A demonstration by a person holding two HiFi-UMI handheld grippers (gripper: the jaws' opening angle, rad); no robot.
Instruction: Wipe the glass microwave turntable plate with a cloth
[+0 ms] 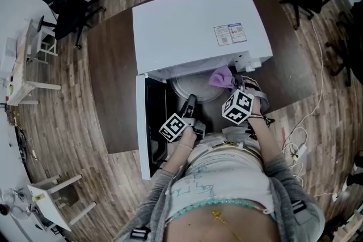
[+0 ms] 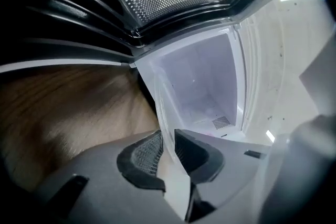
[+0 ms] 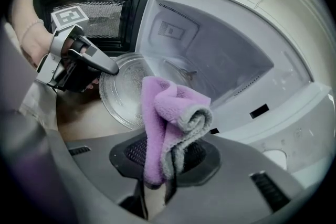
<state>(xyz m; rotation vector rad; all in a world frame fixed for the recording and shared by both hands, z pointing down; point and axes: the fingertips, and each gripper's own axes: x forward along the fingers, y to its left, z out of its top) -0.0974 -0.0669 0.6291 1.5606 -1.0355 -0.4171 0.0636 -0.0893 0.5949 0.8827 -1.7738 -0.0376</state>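
Observation:
The round glass turntable plate is tilted at the mouth of the white microwave. My left gripper is shut on its near left rim. In the left gripper view the plate runs edge-on between the jaws of that gripper, pads pressed on it. In the right gripper view the plate shows with the left gripper clamped on its edge. My right gripper is shut on a folded purple cloth, held just right of the plate and apart from it. The cloth hangs at the cavity's right front corner.
The microwave door stands open to the left, its mesh window behind the left gripper. The white cavity lies behind the plate. The microwave sits on a dark brown table. Office chairs and a cable are on the floor.

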